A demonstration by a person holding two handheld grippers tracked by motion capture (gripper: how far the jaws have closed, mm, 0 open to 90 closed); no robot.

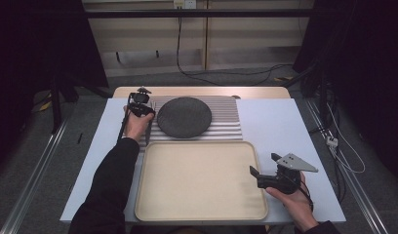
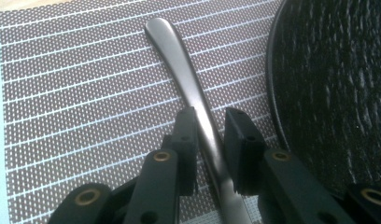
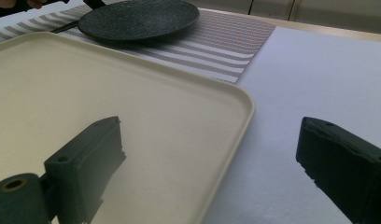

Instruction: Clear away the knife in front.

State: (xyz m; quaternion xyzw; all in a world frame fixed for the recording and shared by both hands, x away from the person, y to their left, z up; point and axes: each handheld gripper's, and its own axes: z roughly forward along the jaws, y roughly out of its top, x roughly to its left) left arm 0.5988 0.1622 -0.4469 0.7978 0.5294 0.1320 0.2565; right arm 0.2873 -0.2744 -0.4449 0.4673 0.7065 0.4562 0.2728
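Observation:
A dark metal utensil handle lies on the striped placemat, just left of a round black plate. My left gripper points down over it. Its jaws stand narrow on either side of the handle, the left pad right against it and a thin gap showing at the right pad. In the high view the left gripper is at the placemat's left edge beside the plate. My right gripper is held open and empty at the right rim of the cream tray.
The large cream tray takes up the near middle of the white table. Between the wide jaws of the right gripper I see the tray's corner and bare tabletop. The plate sits on the placemat behind the tray.

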